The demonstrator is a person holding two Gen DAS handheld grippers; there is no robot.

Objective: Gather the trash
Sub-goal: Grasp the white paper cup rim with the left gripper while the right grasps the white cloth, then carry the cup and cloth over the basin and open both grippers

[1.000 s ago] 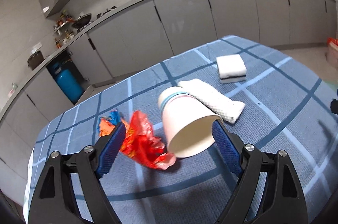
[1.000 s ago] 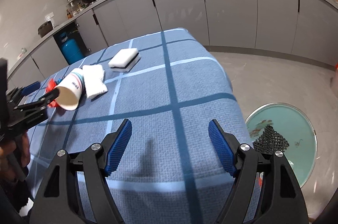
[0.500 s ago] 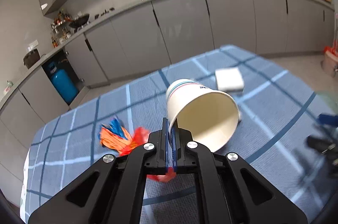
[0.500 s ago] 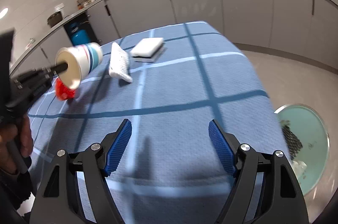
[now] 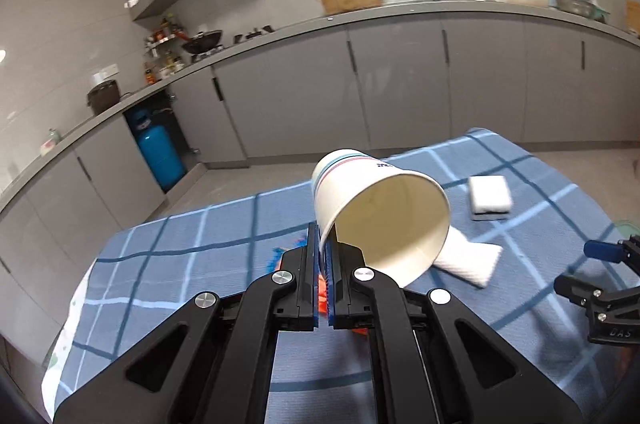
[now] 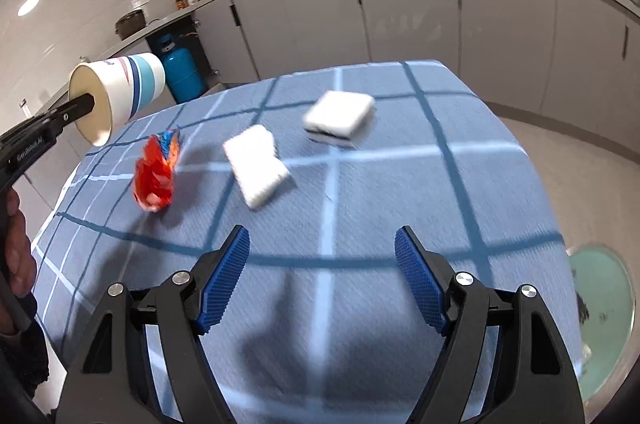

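My left gripper (image 5: 323,244) is shut on the rim of a white paper cup (image 5: 380,212) with blue and red stripes, which hangs tilted above the blue checked tablecloth (image 5: 180,264). The right wrist view shows the same cup (image 6: 116,95) in the air at far left, pinched by the left gripper's fingers (image 6: 76,109). A crumpled red and blue wrapper (image 6: 156,171) lies on the cloth below the cup; in the left wrist view it (image 5: 320,290) is mostly hidden behind my fingers. My right gripper (image 6: 322,276) stands open over the near part of the cloth, nothing between its pads.
A folded white cloth (image 6: 256,171) and a white sponge (image 6: 340,115) lie mid-table. A round teal bin (image 6: 600,304) with trash inside stands on the floor at right. Grey cabinets (image 5: 400,83) and a blue gas cylinder (image 5: 160,151) line the far wall. A hand (image 6: 16,256) grips the left tool.
The left gripper went from open around the lying cup to shut on its rim, then lifted it off the cloth. The right gripper swung left, toward the wrapper and white cloth, staying open.
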